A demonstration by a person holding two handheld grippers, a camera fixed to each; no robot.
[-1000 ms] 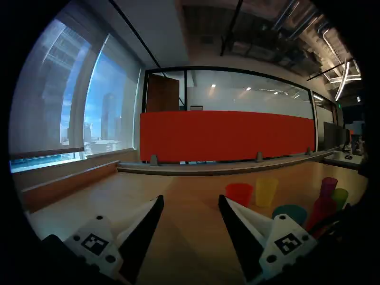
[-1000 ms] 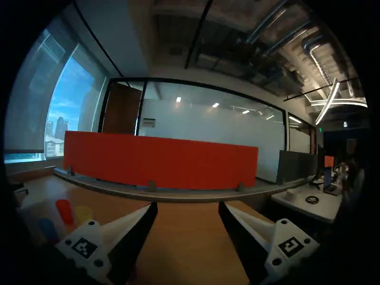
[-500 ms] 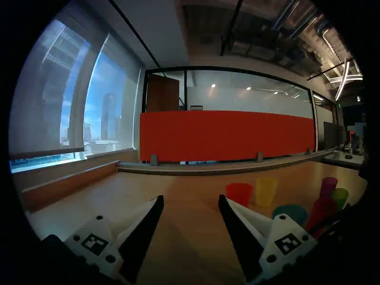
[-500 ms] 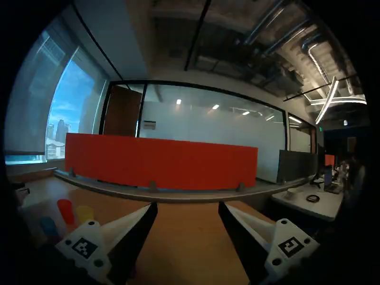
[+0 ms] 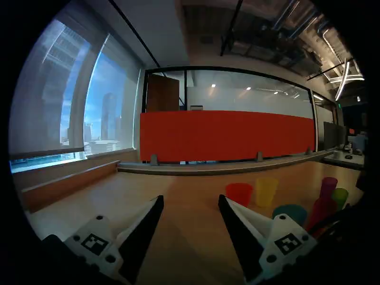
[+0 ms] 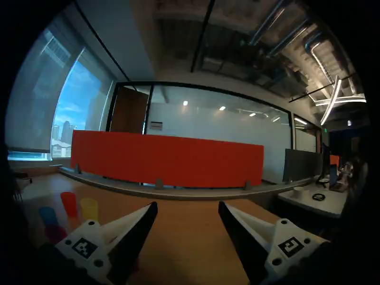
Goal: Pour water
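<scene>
R view has swung a bit vs 1 s ago, so the cups sit further in from its left edge; L view is unchanged. L claw (image 5: 190, 198) is open and empty over the wood surface (image 5: 190, 237). To its right stand red cup (image 5: 239, 194), yellow cup (image 5: 266, 191), blue cup (image 5: 289, 212), purple cup (image 5: 328, 186), all upright, mouths up, long axis vertical. Prob light, thin plastic, squashy, slick: grip mid-wall, gently. Can't tell which holds water. R claw (image 6: 186, 205) is open, empty.

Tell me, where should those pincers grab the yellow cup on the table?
Probably its side wall, near mid-height, coming level from the front. The yellow cup stands upright and widens towards the rim, so it shouldn't slip down. Mind the red cup close beside it.
</scene>
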